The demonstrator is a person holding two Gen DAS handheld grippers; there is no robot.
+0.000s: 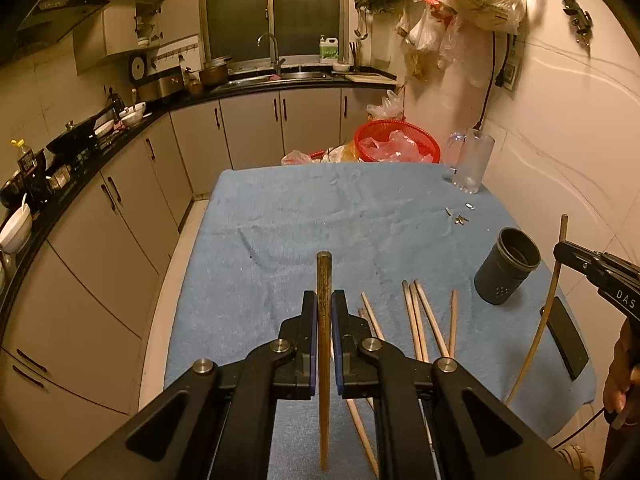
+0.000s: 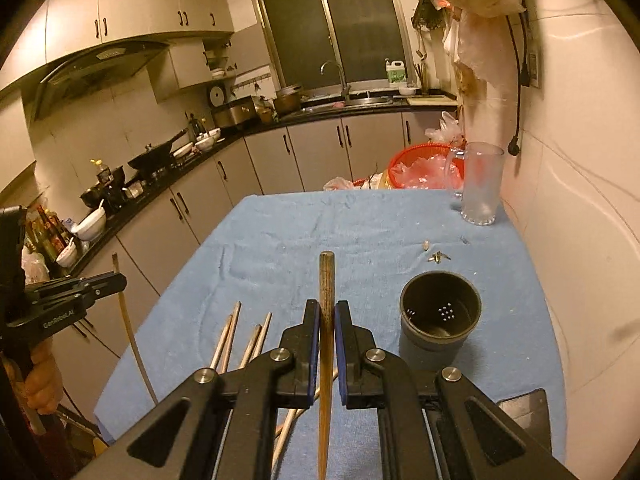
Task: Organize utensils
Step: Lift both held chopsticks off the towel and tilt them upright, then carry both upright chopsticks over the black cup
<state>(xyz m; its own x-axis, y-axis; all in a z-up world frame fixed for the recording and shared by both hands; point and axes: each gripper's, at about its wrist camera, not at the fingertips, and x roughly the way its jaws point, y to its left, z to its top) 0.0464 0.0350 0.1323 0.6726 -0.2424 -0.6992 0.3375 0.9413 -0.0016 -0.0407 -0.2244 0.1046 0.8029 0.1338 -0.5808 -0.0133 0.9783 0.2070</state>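
Above the blue-towelled tabletop point(image 1: 280, 208), the left tool point(image 1: 324, 312) pinches one chopstick point(image 1: 323, 340) upright; the right tool point(image 2: 328, 320) likewise pinches another chopstick point(image 2: 326, 340). Loose chopsticks point(image 1: 424, 320) lie on the towel, near the dark utensil holder point(image 2: 440, 320), which stands empty.

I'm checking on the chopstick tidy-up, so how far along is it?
Nothing looks done: the dark holder shows only its perforated bottom. In hand: the left gripper and the right gripper each have their jaws shut on one chopstick. Left: several loose chopsticks lying on the blue towel.
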